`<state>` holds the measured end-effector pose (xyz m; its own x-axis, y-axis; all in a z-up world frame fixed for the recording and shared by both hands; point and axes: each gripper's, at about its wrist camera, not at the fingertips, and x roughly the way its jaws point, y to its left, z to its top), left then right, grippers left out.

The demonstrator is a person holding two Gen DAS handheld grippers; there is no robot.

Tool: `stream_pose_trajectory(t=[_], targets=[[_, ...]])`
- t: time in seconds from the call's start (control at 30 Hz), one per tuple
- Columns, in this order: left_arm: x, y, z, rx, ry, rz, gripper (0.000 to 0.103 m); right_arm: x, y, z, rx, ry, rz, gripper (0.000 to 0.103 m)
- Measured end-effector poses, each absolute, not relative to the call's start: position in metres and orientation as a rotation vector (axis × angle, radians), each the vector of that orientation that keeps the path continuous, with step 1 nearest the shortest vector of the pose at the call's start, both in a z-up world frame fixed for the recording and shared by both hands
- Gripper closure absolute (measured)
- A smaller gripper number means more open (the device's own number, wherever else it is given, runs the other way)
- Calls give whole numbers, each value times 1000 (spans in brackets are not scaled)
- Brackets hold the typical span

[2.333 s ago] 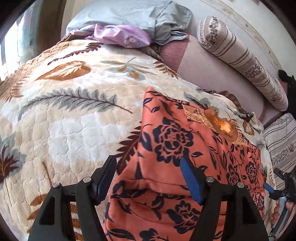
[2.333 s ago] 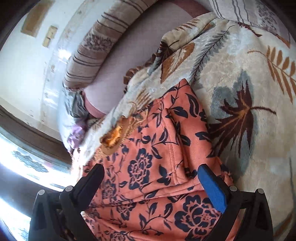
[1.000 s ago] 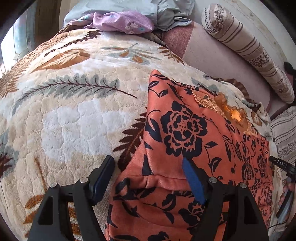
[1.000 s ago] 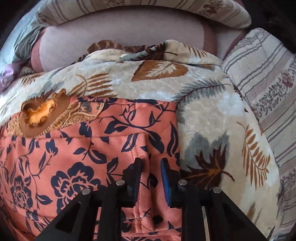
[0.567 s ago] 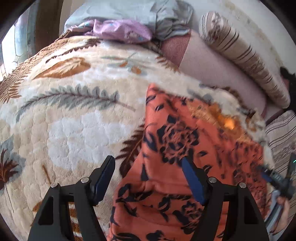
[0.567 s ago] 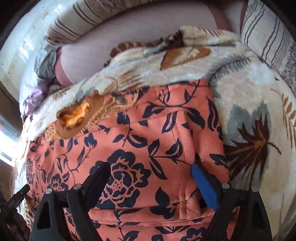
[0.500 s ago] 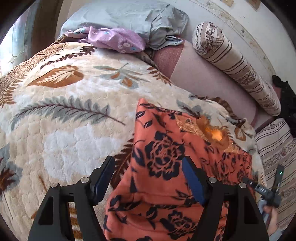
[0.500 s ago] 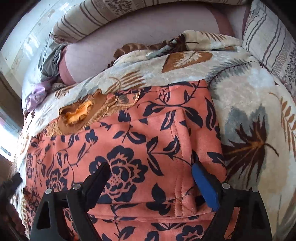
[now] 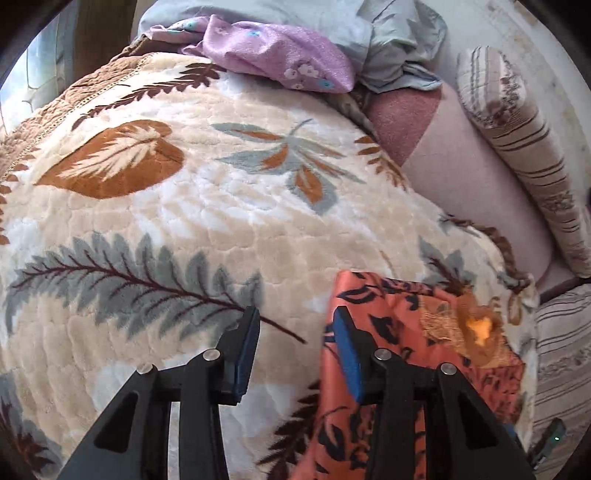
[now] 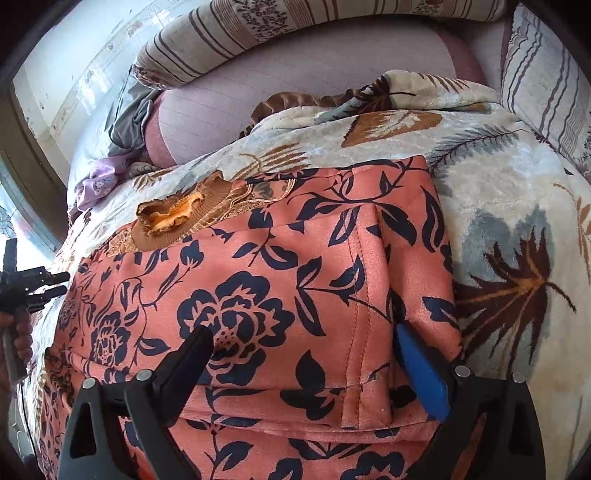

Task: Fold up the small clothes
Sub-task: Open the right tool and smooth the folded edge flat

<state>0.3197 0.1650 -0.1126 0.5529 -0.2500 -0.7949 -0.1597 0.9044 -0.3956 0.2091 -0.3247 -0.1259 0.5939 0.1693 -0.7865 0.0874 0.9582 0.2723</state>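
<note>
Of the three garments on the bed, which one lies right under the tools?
The orange top with dark flowers; the purple garment and the grey one sit bunched at the far end.

Garment lies on blanket; bolster behind it; clothes pile at blanket's far end.

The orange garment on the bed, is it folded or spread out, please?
Partly folded. The orange garment lies flat on the blanket, with one layer doubled over another near the right gripper; the collar shows.
</note>
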Motion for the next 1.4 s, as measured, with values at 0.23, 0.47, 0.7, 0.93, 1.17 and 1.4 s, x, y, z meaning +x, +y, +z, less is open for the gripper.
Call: stream_pose_trajectory(t=[0.23, 0.47, 0.7, 0.93, 1.17, 1.4], targets=[[313, 114, -132, -156, 1024, 15, 33, 213, -323, -129, 287, 952, 58, 1], [207, 125, -83, -218, 896, -32, 33, 193, -348, -111, 484, 969, 76, 1], [103, 128, -91, -231, 924, -46, 28, 114, -386, -107, 673, 1031, 45, 1], [50, 117, -110, -269, 991, -46, 28, 24, -407, -109, 814, 963, 22, 1], [27, 83, -137, 33, 941, 11, 17, -3, -398, -111, 753, 894, 48, 1], [25, 87, -139, 14, 925, 33, 11, -7, -400, -111, 775, 876, 61, 1]])
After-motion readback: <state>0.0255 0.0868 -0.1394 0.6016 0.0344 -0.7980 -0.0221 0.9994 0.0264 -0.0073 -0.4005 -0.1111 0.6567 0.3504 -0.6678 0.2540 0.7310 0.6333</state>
